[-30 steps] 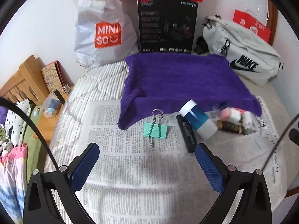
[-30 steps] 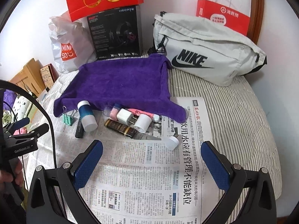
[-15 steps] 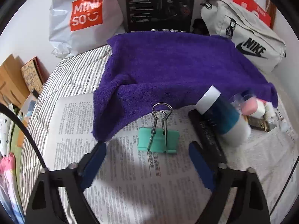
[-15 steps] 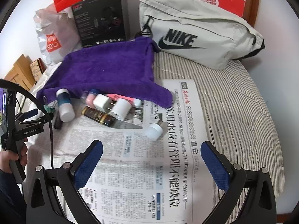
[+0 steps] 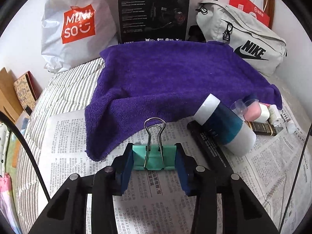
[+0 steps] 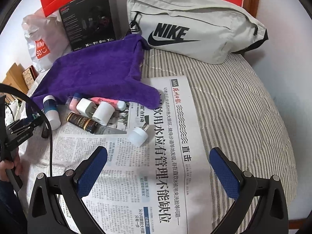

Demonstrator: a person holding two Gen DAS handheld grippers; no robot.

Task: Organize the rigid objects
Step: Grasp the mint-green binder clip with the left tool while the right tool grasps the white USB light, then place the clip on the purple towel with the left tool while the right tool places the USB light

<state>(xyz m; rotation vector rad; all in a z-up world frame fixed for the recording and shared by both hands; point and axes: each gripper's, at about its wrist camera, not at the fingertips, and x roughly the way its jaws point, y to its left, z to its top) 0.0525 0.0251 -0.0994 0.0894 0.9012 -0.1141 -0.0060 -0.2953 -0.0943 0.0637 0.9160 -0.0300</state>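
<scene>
My left gripper (image 5: 154, 159) is shut on a green binder clip (image 5: 154, 157) that lies on the newspaper (image 5: 156, 191), its wire handles pointing away toward the purple towel (image 5: 175, 78). To its right lie a teal and white bottle (image 5: 224, 124), a black tube (image 5: 208, 146), a pink item (image 5: 252, 113) and a dark brown tube (image 5: 261, 128). My right gripper (image 6: 158, 170) is open and empty above the newspaper (image 6: 136, 185). Just ahead of it lies a small white plug-like item (image 6: 138, 135). Farther left are white adapters (image 6: 97, 110) and the bottle (image 6: 51, 113).
A Miniso bag (image 5: 76, 25), a black box (image 5: 154, 11) and a grey Nike bag (image 5: 245, 42) stand against the back wall. The Nike bag (image 6: 195, 33) fills the right wrist view's back. The striped bed cover (image 6: 243, 107) drops off at the right. A wooden shelf (image 5: 7, 97) is at the left.
My left gripper moved forward to the green binder clip and closed on it. My right gripper moved forward and right; the small white plug-like item now lies closer ahead.
</scene>
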